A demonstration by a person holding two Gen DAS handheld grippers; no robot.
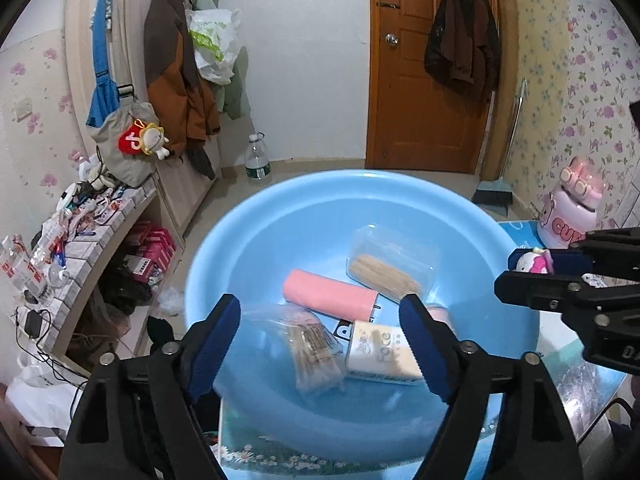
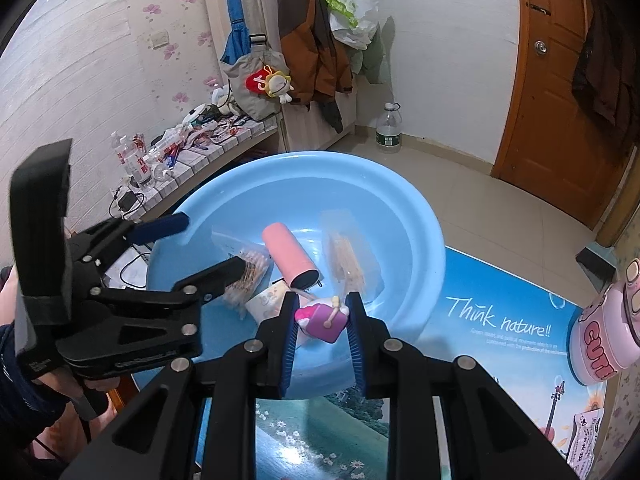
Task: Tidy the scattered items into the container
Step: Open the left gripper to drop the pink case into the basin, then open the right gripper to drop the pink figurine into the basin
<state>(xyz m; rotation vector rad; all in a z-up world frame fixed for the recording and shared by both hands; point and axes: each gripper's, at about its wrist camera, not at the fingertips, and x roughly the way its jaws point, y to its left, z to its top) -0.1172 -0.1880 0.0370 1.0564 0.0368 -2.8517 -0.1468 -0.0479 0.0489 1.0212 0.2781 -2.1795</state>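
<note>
A light blue basin sits on the table. In it lie a pink cylinder, a clear box of wooden sticks, a tissue pack and a bag of cotton swabs. My left gripper is open over the basin, above the swab bag. My right gripper is shut on a pink cat toy over the basin's right rim.
A pink "CUTE" jar stands on the table to the right. The table has a printed blue cover. A cluttered tiled shelf runs along the left. A water bottle and broom stand on the floor.
</note>
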